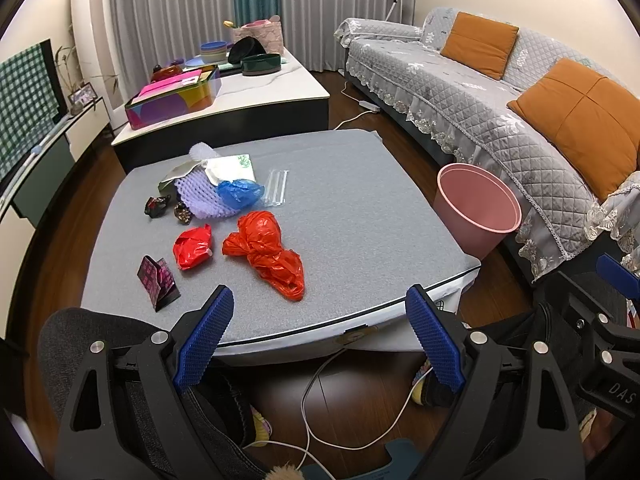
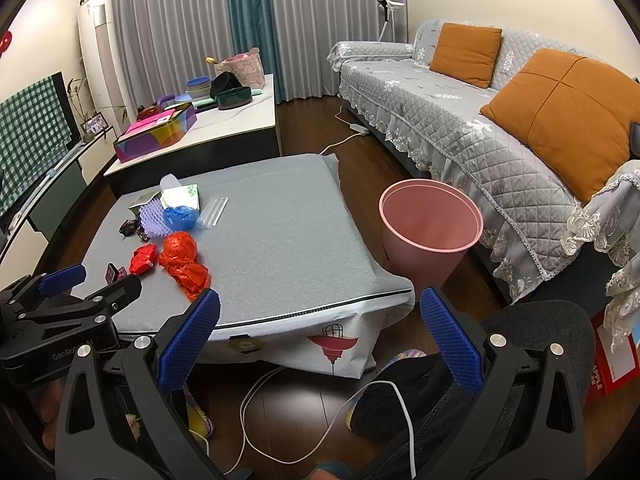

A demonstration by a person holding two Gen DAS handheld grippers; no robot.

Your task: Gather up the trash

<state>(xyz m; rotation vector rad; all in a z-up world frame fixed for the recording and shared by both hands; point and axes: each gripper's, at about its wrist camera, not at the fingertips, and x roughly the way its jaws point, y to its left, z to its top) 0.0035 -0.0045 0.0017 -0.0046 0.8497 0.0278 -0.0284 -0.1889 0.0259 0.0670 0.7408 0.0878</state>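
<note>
Several pieces of trash lie bunched on the left half of the grey padded surface [image 1: 360,208]: nearest the front edge a dark patterned wrapper [image 1: 157,282] folded like a tent, then a small crumpled red bag [image 1: 193,247] and just to its right a larger orange-red plastic bag [image 1: 266,254], knotted and sprawled toward the near edge. Behind these sit two dark candy wrappers [image 1: 158,205], a lilac foam net [image 1: 200,198], a blue plastic bag [image 1: 239,193] touching the net, a white tissue packet [image 1: 234,166] and a clear plastic sleeve [image 1: 277,188]. Both grippers hang short of the surface's front edge with nothing between their blue pads — the left gripper [image 1: 320,340] with its jaws spread wide, the right gripper [image 2: 320,344] just as wide. Right of the surface, on the floor beside the sofa [image 2: 460,120], stands a pink bin [image 2: 430,228] — upright, its mouth open.
</note>
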